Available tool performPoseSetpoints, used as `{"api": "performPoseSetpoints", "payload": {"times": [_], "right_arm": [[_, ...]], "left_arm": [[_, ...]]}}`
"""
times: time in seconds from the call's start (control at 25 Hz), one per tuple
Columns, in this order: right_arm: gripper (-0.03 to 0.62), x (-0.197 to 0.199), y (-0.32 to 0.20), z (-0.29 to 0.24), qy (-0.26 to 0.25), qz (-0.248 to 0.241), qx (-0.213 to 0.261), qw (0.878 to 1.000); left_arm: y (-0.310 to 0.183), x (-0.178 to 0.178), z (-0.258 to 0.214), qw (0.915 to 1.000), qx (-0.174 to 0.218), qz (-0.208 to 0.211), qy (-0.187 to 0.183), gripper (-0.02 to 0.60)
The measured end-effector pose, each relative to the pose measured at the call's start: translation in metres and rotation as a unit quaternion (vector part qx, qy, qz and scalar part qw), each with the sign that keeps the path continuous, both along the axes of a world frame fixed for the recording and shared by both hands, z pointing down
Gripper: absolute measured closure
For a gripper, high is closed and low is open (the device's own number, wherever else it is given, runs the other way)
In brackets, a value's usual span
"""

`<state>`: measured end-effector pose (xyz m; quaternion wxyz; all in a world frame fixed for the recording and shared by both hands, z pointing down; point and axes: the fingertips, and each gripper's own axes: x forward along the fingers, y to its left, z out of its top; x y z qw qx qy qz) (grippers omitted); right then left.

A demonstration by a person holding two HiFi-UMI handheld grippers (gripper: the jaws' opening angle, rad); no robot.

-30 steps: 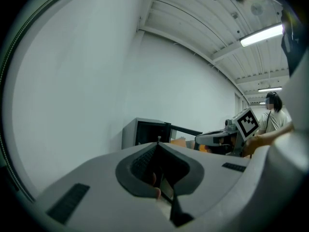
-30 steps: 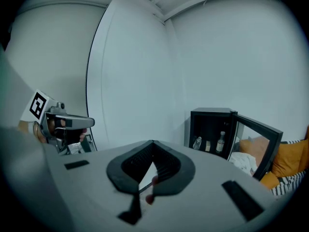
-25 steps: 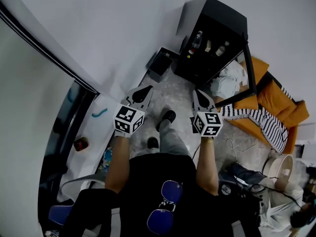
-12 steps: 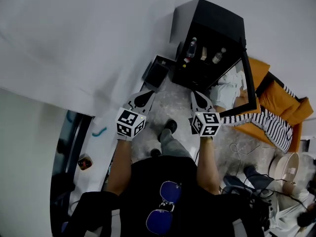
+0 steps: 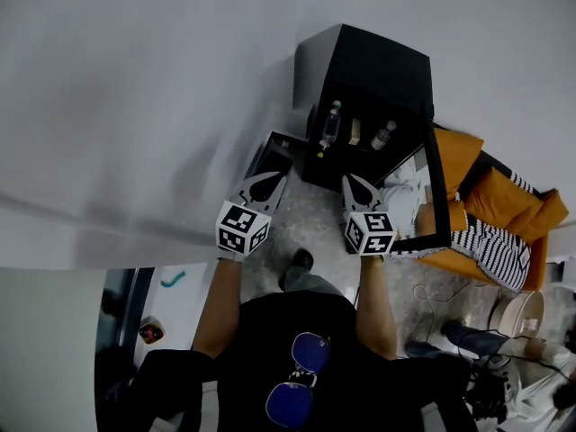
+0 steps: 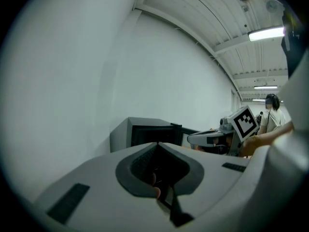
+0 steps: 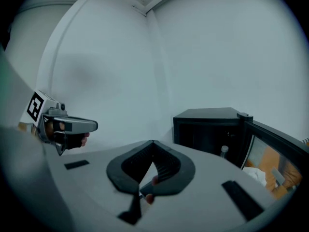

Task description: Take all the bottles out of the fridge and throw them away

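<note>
Seen from above, a person faces a small black fridge (image 5: 373, 61) against a white wall (image 5: 135, 79). Its door (image 5: 439, 192) is swung open to the right. The bottles are inside on its shelf: a clear capped one (image 5: 331, 124) and another (image 5: 383, 135) further right. The left gripper (image 5: 268, 181) and right gripper (image 5: 355, 181) are side by side, pointing at the fridge but well short of it. Both pairs of jaws are clenched together and empty, probably because no bottle is within reach yet. A dark open box (image 5: 274, 151), possibly the bin, sits on the floor just left of the fridge.
</note>
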<state>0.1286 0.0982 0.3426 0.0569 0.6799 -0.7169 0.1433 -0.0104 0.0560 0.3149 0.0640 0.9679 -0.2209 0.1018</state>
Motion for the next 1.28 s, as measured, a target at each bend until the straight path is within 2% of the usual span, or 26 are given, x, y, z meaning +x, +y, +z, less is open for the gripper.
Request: {"api": "performPoseSetpoints", "payload": {"times": [0.24,0.44,0.88,1.28], "right_arm": [[0.592,0.052,-0.032,-0.003,-0.007,0.015,0.006,1.0],[0.592,0.079,-0.044,-0.001,-0.013,0.024,0.012,1.0],[0.592,0.096,-0.047,0.015,-0.026,0.023,0.0,0.999],[0.592,0.106,-0.036,0.026,-0.039,0.038,0.0,0.999]], "left_arm": [[-0.033,0.062,-0.003,0.9996,0.01,0.023,-0.014,0.58],[-0.044,0.093,-0.002,0.999,0.016,0.036,-0.022,0.58],[-0.052,0.121,0.014,0.9986,0.0,0.026,-0.047,0.58],[-0.047,0.141,0.016,0.9983,0.011,0.029,-0.049,0.58]]}}
